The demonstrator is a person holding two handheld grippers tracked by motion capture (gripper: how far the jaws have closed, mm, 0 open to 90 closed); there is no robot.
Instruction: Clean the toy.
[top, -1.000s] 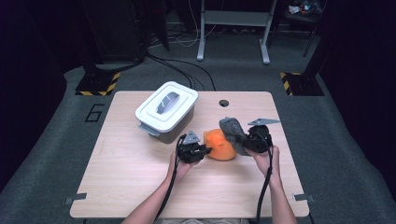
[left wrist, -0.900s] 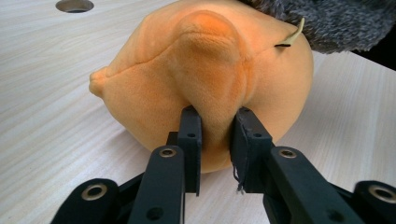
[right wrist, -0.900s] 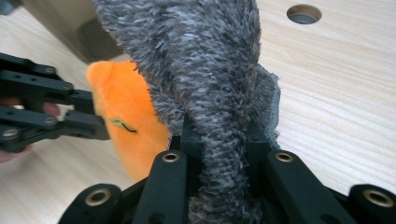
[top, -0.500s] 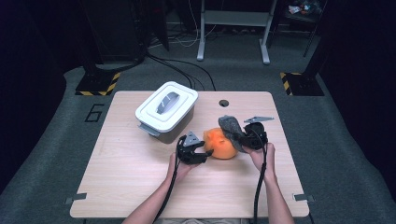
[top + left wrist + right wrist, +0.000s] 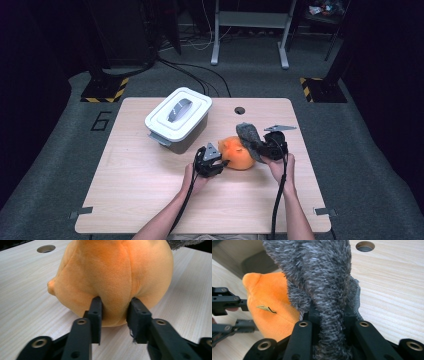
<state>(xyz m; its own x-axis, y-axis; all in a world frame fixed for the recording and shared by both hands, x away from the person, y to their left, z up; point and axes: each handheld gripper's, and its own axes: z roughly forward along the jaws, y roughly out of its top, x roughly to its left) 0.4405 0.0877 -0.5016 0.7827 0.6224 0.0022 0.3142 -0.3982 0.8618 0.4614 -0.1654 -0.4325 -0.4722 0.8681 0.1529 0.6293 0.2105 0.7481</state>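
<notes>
An orange plush toy [image 5: 239,154] lies on the wooden table [image 5: 150,190] between both hands. My left gripper [image 5: 223,162] meets it from the left. In the left gripper view its jaws [image 5: 115,308] have just been closing and now pinch a bulge of the orange plush [image 5: 115,272]. My right gripper [image 5: 259,146] is shut on a grey fuzzy cloth [image 5: 248,135] that drapes over the toy's right side. In the right gripper view the grey cloth [image 5: 319,277] rises from between my jaws [image 5: 329,312], with the orange plush [image 5: 267,302] behind it.
A white lidded box [image 5: 178,117] stands at the back left of the table, close to the toy. A round hole [image 5: 239,110] sits near the table's far edge. Cables trail from both grippers toward the person.
</notes>
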